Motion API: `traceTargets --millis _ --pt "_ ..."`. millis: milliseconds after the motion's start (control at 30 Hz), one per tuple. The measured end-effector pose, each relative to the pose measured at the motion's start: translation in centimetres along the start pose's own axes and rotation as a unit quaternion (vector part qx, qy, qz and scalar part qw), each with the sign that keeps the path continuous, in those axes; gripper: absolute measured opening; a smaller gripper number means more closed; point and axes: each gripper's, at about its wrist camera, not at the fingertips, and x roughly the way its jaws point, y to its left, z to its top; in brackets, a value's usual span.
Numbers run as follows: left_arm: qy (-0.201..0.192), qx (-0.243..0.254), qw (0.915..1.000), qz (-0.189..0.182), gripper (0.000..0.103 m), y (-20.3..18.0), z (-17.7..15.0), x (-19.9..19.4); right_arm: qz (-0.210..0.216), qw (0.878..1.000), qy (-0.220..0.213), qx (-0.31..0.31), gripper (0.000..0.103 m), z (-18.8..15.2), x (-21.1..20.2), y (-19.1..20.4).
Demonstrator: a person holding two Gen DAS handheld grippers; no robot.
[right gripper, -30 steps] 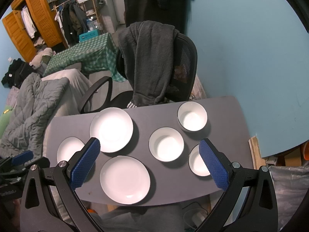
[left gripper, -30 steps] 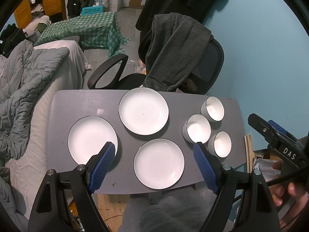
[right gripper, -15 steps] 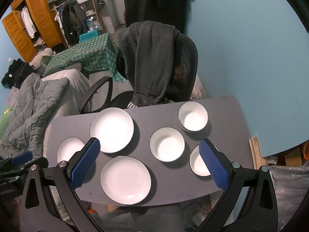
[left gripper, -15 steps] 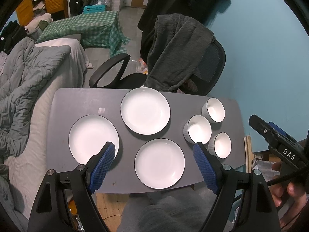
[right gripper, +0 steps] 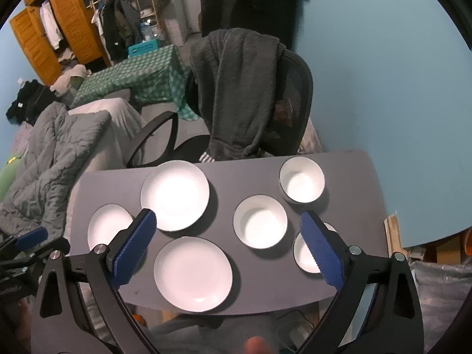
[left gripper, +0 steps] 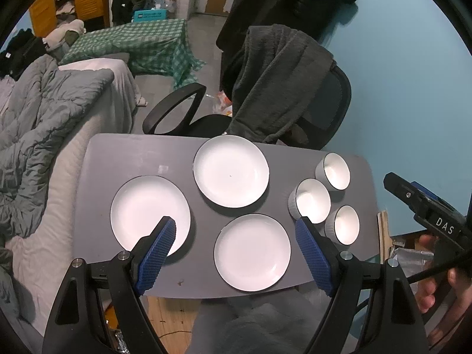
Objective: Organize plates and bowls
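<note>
Three white plates lie on the grey table [left gripper: 129,153]: a left plate [left gripper: 147,209], a far plate [left gripper: 231,171] and a near plate [left gripper: 252,252]. Three white bowls cluster at the right: a far bowl [left gripper: 336,171], a middle bowl [left gripper: 312,200] and a near bowl [left gripper: 345,224]. My left gripper [left gripper: 236,230] hangs open high above the near plate. My right gripper [right gripper: 227,224] is open too, high over the table between the far plate [right gripper: 175,194] and the middle bowl [right gripper: 261,221]; its right finger partly hides the near bowl [right gripper: 306,256].
An office chair [left gripper: 321,112] draped with a dark garment stands behind the table. A bed with a grey duvet [left gripper: 38,124] runs along the left. A blue wall [left gripper: 413,88] closes the right side. A hand [left gripper: 430,283] holds the right gripper's handle.
Both grippers stay open; the views shift only slightly, with the table sliding a little rightward and closer in the frame.
</note>
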Motion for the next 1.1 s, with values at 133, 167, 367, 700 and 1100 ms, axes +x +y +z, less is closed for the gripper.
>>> traceTargets --millis 133,167,367,700,1100 --pt "0.002 -0.005 1.0000 0.004 0.084 0.5 -0.3 0.4 -0.010 1.000 0.005 -0.007 0.097 -0.1 0.7 0.1" --pt "0.004 -0.005 1.0000 0.006 0.084 0.6 -0.3 0.6 -0.011 1.000 0.007 -0.008 0.097 -0.2 0.9 0.2" --pt "0.013 -0.011 0.9999 -0.001 0.084 1.6 -1.0 1.6 0.004 0.999 0.032 -0.024 0.097 -1.0 3.0 0.4" --pt "0.030 -0.023 0.9992 -0.015 0.084 3.8 -2.0 4.8 0.059 0.993 0.091 -0.051 0.097 -2.8 8.3 0.6" --pt "0.058 -0.001 0.9983 -0.007 0.084 4.4 -4.0 8.6 0.071 0.983 0.160 -0.060 0.097 -5.7 13.6 -0.2"
